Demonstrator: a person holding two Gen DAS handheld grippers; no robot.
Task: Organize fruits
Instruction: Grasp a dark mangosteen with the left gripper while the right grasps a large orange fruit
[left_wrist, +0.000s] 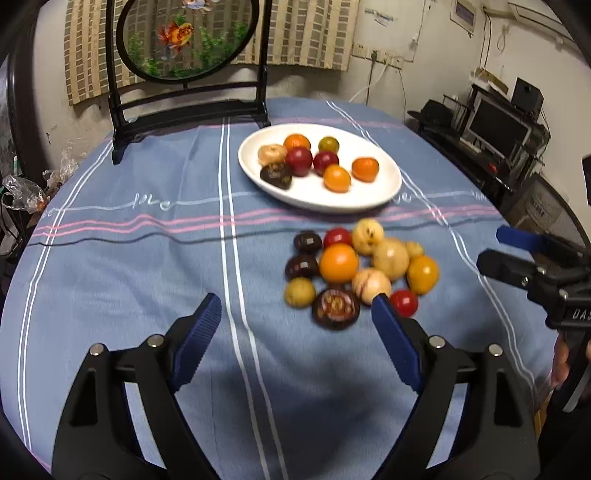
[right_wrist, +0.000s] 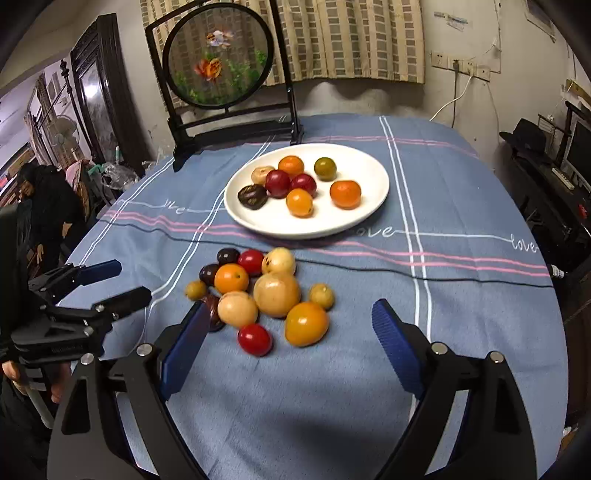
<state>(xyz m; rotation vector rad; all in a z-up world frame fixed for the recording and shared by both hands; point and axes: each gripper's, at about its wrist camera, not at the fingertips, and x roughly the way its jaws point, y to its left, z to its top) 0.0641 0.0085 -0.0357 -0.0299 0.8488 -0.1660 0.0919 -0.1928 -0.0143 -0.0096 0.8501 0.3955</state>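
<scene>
- My left gripper (left_wrist: 295, 306) has its jaws wide apart, holding nothing.
- My right gripper (right_wrist: 291, 314) too.
- Loose fruit pile (right_wrist: 266, 291) lies on the tablecloth (right_wrist: 461, 295), near the plate (right_wrist: 369, 162) bearing eight fruits.

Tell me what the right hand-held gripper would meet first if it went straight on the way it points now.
Probably the red fruit at the pile's near edge, or the orange-yellow fruit beside it. The open right hand-held gripper frames both; depth is unclear.
</scene>
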